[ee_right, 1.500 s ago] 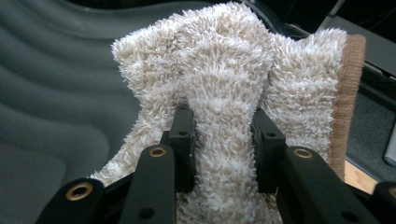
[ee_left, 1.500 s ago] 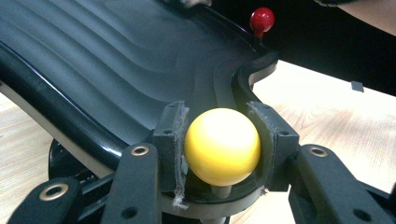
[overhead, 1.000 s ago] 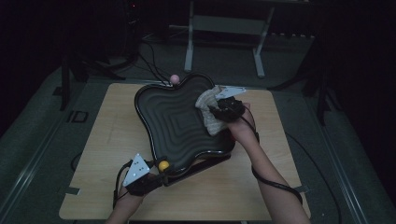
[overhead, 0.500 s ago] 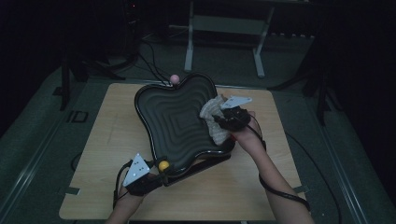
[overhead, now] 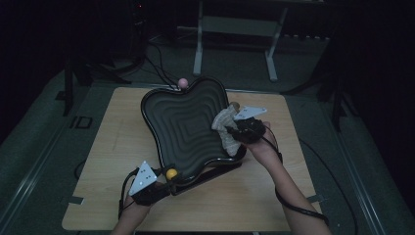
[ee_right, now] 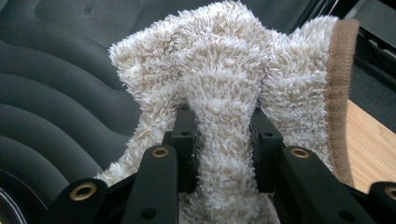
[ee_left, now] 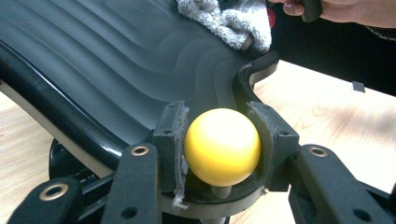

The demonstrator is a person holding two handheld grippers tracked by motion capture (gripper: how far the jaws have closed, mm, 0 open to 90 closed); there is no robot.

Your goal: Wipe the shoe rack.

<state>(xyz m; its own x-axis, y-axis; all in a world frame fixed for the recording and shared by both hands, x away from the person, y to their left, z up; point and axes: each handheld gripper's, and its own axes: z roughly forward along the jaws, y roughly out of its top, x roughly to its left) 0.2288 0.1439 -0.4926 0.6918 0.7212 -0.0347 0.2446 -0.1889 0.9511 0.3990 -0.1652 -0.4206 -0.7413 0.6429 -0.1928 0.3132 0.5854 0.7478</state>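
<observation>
Cloth (ee_right: 224, 93) hides right gripper (ee_right: 223, 149) pads, tray (ee_right: 56, 70) edge.

Below the jaws of the left gripper (ee_left: 223, 140), the yellow ball's (ee_left: 222, 146) stem is cut off by the frame edge, and between the right gripper's (ee_right: 223, 149) jaws the cloth (ee_right: 229, 93) hides the tray (ee_right: 56, 93) surface.

Dim room: wooden table (overhead: 274, 196) on grey floor (overhead: 44, 142), metal stand (overhead: 235, 44) behind.
</observation>
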